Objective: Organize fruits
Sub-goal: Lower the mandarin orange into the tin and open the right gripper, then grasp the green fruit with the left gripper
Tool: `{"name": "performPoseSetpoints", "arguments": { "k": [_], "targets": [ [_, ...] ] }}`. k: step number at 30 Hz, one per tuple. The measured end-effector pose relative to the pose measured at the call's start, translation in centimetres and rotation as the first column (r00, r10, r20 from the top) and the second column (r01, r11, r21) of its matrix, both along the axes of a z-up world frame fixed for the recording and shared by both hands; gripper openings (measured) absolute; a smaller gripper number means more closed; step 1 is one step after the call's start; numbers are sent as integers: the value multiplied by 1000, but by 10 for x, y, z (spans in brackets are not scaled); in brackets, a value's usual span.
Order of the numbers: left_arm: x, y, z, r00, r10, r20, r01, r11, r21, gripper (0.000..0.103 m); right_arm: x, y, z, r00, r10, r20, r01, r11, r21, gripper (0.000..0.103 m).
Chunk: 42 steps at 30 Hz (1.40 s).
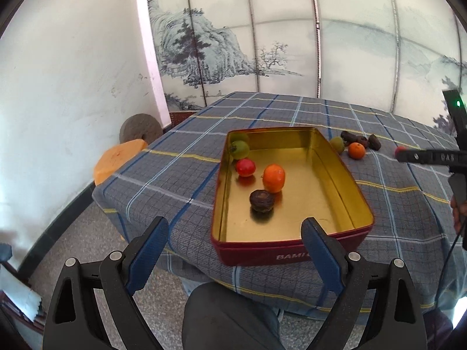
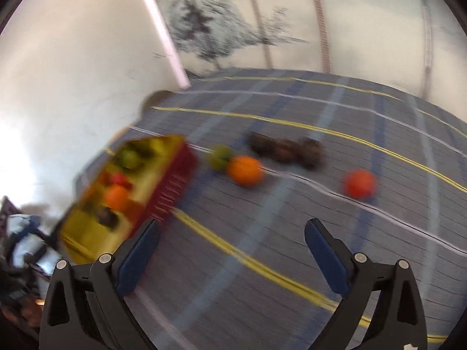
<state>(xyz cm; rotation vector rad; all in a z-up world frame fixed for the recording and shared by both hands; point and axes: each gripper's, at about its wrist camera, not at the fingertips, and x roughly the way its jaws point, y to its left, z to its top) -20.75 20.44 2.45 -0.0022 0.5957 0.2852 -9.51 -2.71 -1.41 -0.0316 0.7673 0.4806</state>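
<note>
Fruit sorting under way, tin partly filled.

On the checked surface [image 1: 186,157], the tin [image 1: 344,175] holds four fruits; beside its far right corner lie dark fruits [image 2: 284,148], an orange [image 2: 245,169], a green fruit [image 2: 220,156] and a red one [image 2: 359,183], unobstructed. Left hand-held gripper [image 1: 235,234] and right hand-held gripper [image 2: 232,234] stand wide, empty.

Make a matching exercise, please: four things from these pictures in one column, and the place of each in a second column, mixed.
Things:
1. dark brown fruit
2. lone red fruit
3. green fruit
4. three dark fruits in a row

Places:
A. on the cloth, apart from the rest, to the right of the tin
B. in the tin, far corner
C. on the cloth, behind the orange
D. in the tin, nearest the camera

Pairs: 1-D, 2-A, 3-B, 4-C
</note>
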Motion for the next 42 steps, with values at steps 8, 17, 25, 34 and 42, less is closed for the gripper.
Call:
{"name": "performPoseSetpoints", "arguments": {
  "k": [8, 17, 25, 34, 42],
  "targets": [
    [34, -57, 21, 974, -220, -59, 224, 972, 76, 92, 15, -128, -20, 945, -328, 5, 323, 929, -178, 103],
    [144, -116, 49, 867, -474, -155, 483, 875, 30, 92, 19, -191, -39, 935, -356, -3, 351, 923, -157, 103],
    [251, -146, 30, 600, -681, -421, 773, 628, 86, 92, 22, -191, -41, 955, -295, -38, 290, 952, -101, 103],
    [313, -128, -9, 456, -655, -602, 839, 543, 45, 77, 19, -193, -41, 958, -284, -41, 281, 957, -76, 103],
    [332, -121, -38, 352, -713, -607, 856, 507, -98, 51, 19, -191, -41, 957, -286, -40, 281, 955, -92, 103]
  ]
}}
